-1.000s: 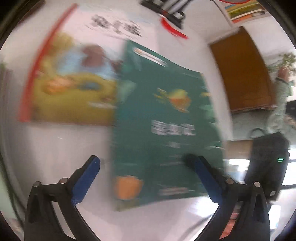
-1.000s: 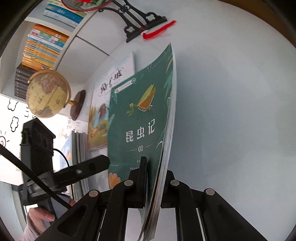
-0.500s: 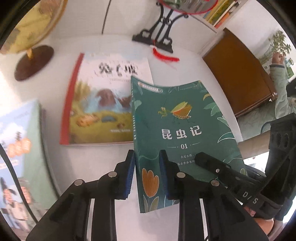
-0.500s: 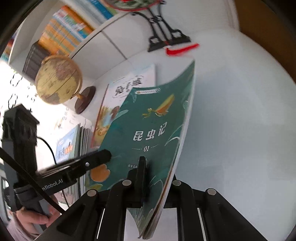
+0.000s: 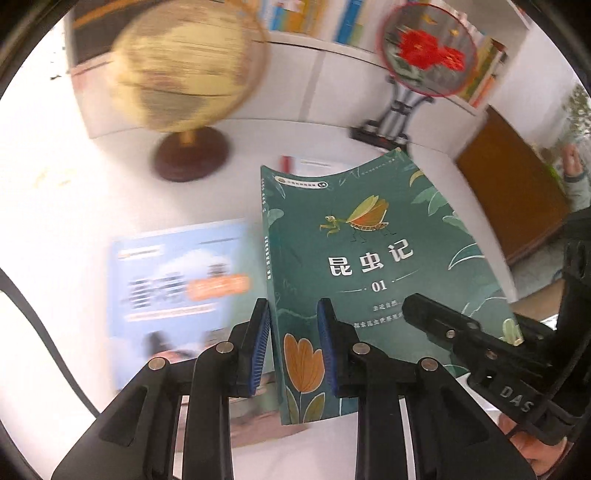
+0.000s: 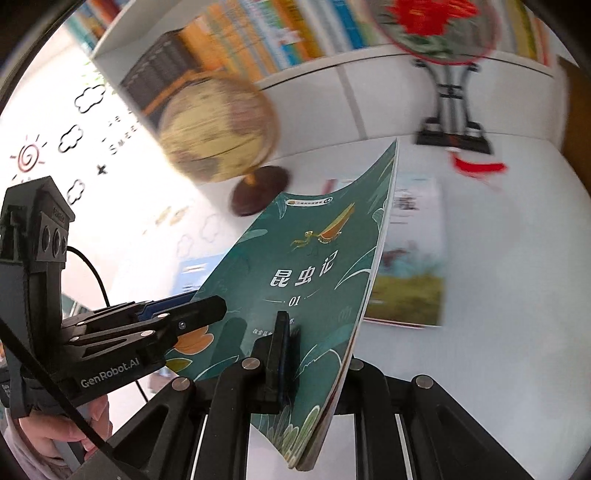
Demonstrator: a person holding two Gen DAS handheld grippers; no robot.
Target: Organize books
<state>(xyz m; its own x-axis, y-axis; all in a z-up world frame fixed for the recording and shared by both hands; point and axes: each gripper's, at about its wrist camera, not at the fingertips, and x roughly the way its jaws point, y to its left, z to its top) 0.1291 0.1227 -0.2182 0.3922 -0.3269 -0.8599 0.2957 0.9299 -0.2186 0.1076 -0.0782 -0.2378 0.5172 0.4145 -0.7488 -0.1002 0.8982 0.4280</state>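
I count three loose books: green book (image 5: 369, 258) at centre, blue book (image 5: 177, 288) lower left, third book (image 6: 410, 266) at right. One globe (image 5: 184, 62), one fan (image 5: 428, 51).

Left claw (image 5: 293, 347), right claw (image 6: 314, 354) clamped

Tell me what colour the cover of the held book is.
Dark green book, with leaf patterns, an orange tulip and a mantis; clearest in the left wrist view.

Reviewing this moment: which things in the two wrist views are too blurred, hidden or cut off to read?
- Blue book, left wrist view: motion blur smears its title.
- Globe, right wrist view: map blurred.
- Illustrated book, right wrist view: the green book hides its left part.
- Shelf books, right wrist view: spines unreadable.
- Right gripper: far finger hidden behind the green book.
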